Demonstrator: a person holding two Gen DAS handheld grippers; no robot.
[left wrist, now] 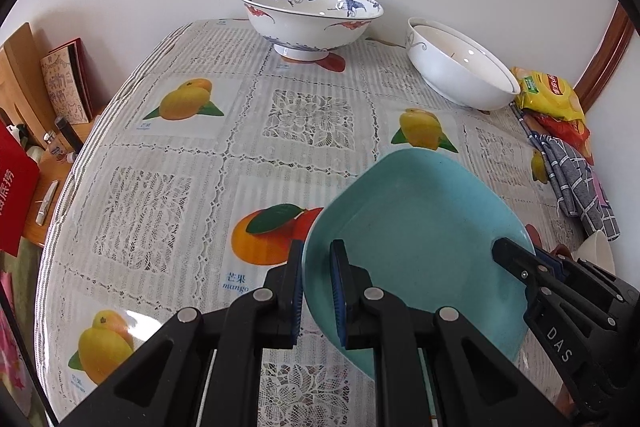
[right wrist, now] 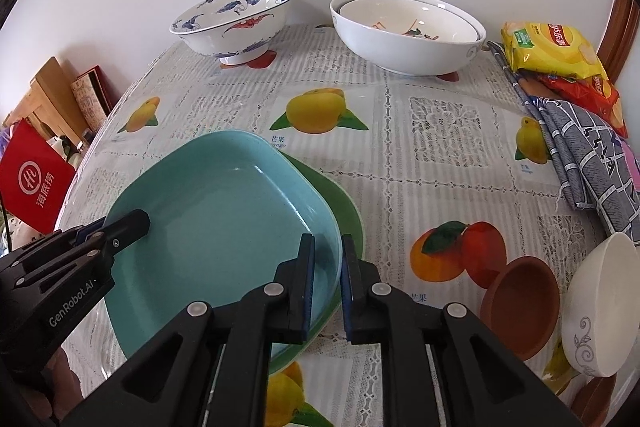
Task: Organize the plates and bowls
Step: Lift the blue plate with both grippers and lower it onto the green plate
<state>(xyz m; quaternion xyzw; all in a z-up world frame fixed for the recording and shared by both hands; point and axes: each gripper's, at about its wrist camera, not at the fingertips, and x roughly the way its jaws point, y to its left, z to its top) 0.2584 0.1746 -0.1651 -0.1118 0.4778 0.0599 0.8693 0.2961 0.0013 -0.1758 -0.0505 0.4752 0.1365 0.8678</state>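
Observation:
A light blue square plate [left wrist: 420, 239] lies on top of a green plate [right wrist: 344, 211] near the table's front. My left gripper [left wrist: 316, 287] straddles the blue plate's left rim, one finger outside, one inside, with a small gap. My right gripper [right wrist: 327, 279] straddles the right rims of both plates, also with a gap. Each gripper shows in the other view: the right one [left wrist: 516, 259], the left one [right wrist: 132, 223]. A crane-patterned bowl [left wrist: 308, 15] and nested white bowls [right wrist: 404, 27] stand at the back.
A brown bowl [right wrist: 520, 311] and a white bowl [right wrist: 600, 307] lean at the front right. Snack bags [right wrist: 552, 47] and a checked grey cloth [right wrist: 588, 163] lie along the right edge. A red bag [right wrist: 32, 183] and wooden boards stand left of the table.

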